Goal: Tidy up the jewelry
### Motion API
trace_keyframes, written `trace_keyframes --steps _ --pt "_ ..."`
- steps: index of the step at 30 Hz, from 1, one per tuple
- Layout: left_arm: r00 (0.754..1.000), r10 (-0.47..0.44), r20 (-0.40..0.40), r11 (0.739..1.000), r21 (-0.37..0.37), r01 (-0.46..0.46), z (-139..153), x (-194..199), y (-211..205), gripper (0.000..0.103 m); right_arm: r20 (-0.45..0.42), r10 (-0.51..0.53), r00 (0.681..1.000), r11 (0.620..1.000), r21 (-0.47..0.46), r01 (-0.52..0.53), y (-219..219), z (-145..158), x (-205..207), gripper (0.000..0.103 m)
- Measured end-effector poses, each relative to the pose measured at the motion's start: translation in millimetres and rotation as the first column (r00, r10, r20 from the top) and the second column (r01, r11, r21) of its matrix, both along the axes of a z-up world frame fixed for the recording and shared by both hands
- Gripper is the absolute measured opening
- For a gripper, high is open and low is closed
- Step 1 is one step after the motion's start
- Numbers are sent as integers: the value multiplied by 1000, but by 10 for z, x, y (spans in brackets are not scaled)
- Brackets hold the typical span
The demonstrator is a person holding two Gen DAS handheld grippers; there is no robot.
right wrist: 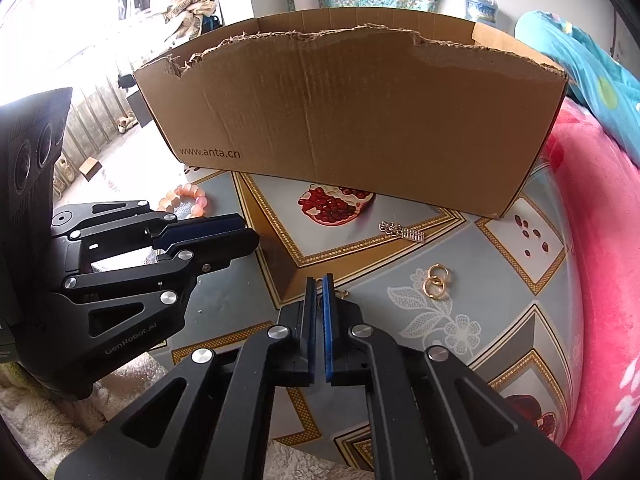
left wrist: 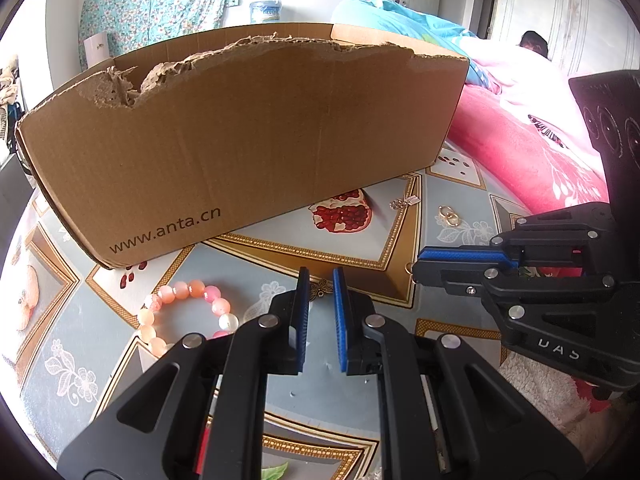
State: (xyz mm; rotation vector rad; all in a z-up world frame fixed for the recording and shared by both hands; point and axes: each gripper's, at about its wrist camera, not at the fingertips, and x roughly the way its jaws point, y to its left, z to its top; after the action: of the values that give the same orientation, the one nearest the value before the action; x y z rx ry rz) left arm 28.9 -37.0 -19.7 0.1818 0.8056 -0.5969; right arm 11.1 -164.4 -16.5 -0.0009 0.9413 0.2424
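A torn cardboard box (left wrist: 240, 140) (right wrist: 360, 112) stands at the back of the patterned table. A pink bead bracelet (left wrist: 180, 312) (right wrist: 188, 198) lies left of my left gripper (left wrist: 321, 280), which is open a little, with a small bronze charm (left wrist: 321, 290) lying between its tips. My right gripper (right wrist: 319, 286) (left wrist: 418, 268) is shut on a small gold ring piece (left wrist: 411, 270) that shows at its tips. A silver pendant (left wrist: 405, 202) (right wrist: 402, 233) and gold hoop rings (left wrist: 449, 215) (right wrist: 436, 284) lie to the right.
The table has a cloth (right wrist: 440, 320) printed with pomegranates. A pink blanket (right wrist: 600, 260) and bedding lie along the right side. White fleece (left wrist: 532, 384) lies at the near edge.
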Motion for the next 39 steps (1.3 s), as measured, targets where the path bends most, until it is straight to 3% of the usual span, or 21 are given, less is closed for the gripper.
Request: trace_keyframes --steps 3,6,8,17,21,25,39 --pt "1000 -4 -3 1000 1 4 -3 7 -5 11 5 2 1000 1000 10 -2 -26 55 -9 4" --pt "1000 -6 -4 1000 1 6 -5 12 -2 11 -12 13 1000 1000 13 -13 -47 111 19 12" --pt "1000 -6 -3 1000 4 6 -6 14 -9 11 -32 23 999 1000 14 -22 -45 132 42 31" --pt "1000 -15 -5 1000 -2 15 -14 22 -31 11 -106 92 990 991 -89 -102 131 54 120 31" --pt "1000 -16 -8 1000 -8 16 -16 31 -35 11 -143 102 984 990 -86 -115 126 47 175 29" --pt "1000 -17 -10 1000 -16 17 -17 34 -19 11 -180 99 979 989 -91 -116 94 59 247 20" --pt "1000 -20 -15 999 -27 19 -5 31 5 11 -206 89 975 991 -82 -108 60 82 306 20"
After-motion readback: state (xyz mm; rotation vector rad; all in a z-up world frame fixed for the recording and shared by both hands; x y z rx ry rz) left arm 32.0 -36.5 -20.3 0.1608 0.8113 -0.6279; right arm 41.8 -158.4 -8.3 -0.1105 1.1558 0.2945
